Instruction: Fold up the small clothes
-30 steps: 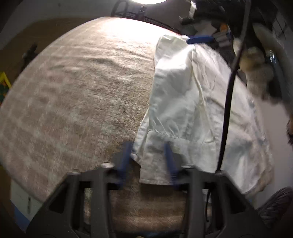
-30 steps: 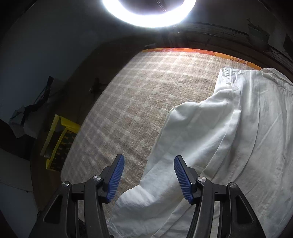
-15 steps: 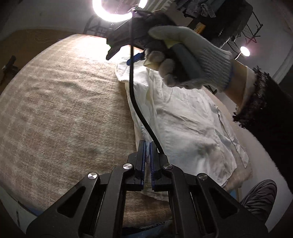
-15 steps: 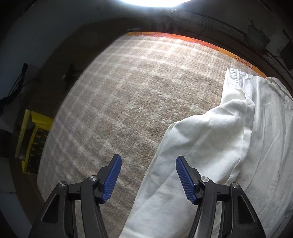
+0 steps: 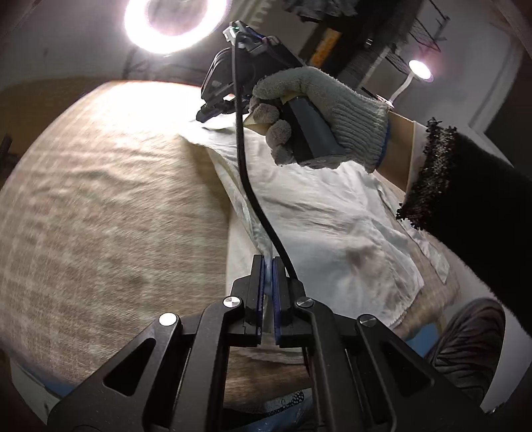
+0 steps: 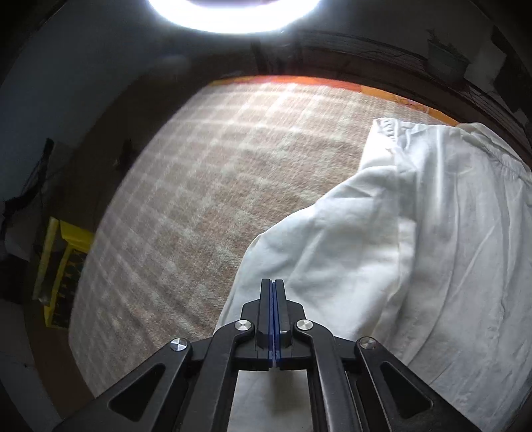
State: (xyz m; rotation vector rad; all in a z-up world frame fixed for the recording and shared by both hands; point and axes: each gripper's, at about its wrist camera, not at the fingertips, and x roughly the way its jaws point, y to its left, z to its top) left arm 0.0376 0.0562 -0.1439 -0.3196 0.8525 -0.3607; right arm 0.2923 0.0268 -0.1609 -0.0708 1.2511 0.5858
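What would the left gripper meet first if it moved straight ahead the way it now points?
The left gripper, shut on the white shirt, points along the shirt's raised fold; further on, probably the black cable and the gloved right hand, though depth is unclear.

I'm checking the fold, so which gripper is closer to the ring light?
Right. The right gripper sits at the shirt's far end, below the ring light; the left gripper is clamped on the shirt's near edge.
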